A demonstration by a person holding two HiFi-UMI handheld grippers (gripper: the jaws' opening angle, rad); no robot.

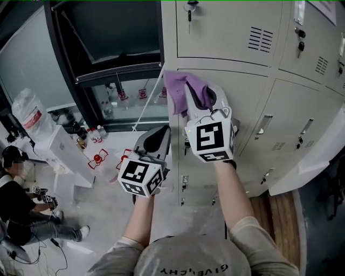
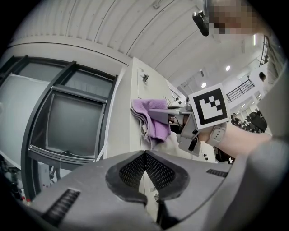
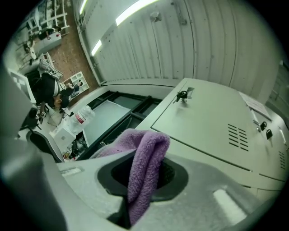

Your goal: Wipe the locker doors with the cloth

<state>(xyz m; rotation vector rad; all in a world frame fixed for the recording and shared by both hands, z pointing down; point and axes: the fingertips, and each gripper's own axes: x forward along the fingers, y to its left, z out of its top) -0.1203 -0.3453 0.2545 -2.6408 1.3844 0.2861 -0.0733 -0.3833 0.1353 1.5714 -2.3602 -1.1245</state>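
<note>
One cloth (image 3: 149, 151) — pinched inside the right tool (image 3: 143, 182).

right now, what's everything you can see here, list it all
locker doors: several, pale grey, right side
keys: at least two, dark, in upper door locks
cloth: one, purple, against a locker door
window: one, dark frame, left of the lockers
bottles: several, clear with red, below the window
seated person: one, dark top, lower left floor
left gripper: one, grey, shut, empty, beside the lockers
right gripper: one, grey, shut on the cloth
</note>
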